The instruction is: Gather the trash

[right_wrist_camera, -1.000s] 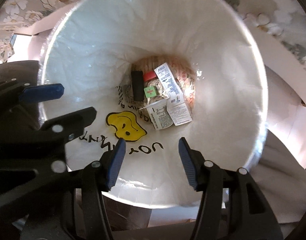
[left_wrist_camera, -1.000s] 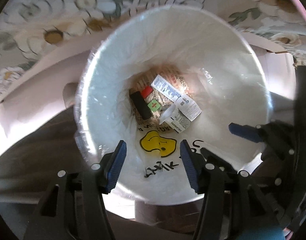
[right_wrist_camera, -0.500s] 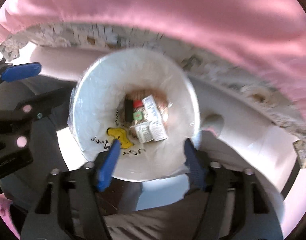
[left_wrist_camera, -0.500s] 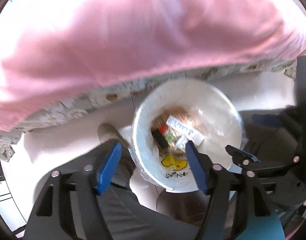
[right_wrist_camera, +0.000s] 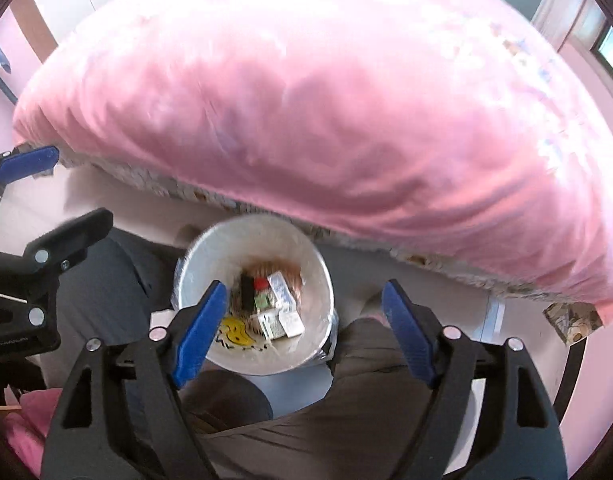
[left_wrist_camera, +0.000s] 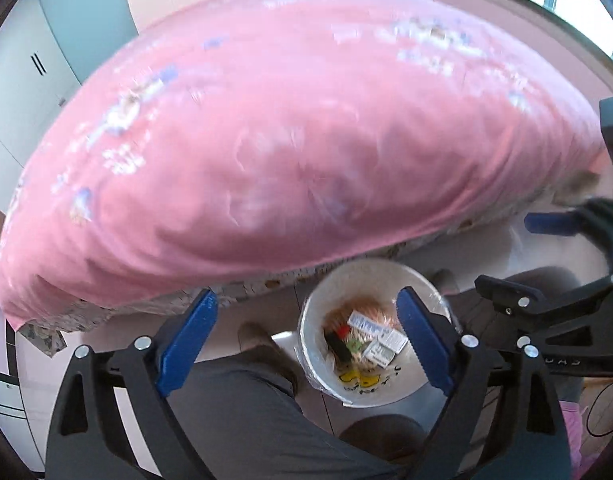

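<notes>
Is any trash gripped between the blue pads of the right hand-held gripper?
No; the right hand-held gripper has nothing between its opening jaws, and the trash lies in the round white bin.

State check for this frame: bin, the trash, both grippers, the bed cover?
trash bin: upright, lined, partly filled
trash: lying in the bin's bottom
left gripper: jaws opening, nothing between them
right gripper: jaws opening, nothing between them
pink bed cover: spread, overhanging the edge

bedcover point(left_wrist_camera: 306, 140): pink, pale printed motifs | bin point(right_wrist_camera: 210, 256): white, yellow smiley face | fingertips point(right_wrist_camera: 198, 332): blue
</notes>
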Action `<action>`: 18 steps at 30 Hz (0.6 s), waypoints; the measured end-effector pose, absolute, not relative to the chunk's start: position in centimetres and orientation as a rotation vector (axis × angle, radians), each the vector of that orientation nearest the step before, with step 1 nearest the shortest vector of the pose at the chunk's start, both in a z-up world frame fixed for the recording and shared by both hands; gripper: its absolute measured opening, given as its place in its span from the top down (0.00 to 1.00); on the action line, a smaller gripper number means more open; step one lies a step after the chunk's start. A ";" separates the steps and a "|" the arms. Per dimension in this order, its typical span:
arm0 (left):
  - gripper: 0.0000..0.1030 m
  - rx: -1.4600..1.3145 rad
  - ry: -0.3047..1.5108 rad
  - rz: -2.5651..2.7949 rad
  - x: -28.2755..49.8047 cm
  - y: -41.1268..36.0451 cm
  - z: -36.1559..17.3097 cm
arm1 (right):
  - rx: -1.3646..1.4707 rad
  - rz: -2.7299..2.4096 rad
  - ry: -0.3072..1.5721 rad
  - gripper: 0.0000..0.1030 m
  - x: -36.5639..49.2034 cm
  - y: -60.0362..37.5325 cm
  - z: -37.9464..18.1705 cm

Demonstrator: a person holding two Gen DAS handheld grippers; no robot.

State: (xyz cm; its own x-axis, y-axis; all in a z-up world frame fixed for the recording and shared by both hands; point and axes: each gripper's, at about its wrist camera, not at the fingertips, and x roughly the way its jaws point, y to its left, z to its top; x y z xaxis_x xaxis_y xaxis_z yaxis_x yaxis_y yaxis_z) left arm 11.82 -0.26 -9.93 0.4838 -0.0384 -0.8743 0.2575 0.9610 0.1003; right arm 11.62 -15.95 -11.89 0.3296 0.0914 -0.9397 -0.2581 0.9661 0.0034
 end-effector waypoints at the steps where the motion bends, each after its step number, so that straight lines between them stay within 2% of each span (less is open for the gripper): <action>1: 0.09 0.225 1.043 -0.188 11.5 -0.3 -9.4 | -0.149 0.225 1.184 0.23 11.1 -16.1 -10.9; 9: 0.08 0.238 0.896 -0.180 7.4 -0.5 -4.2 | -0.129 0.217 1.052 0.20 7.1 -16.5 -6.8; 18: 0.08 0.263 0.755 -0.135 2.5 -0.1 -2.2 | -0.117 0.122 0.901 0.16 2.2 -16.8 -4.2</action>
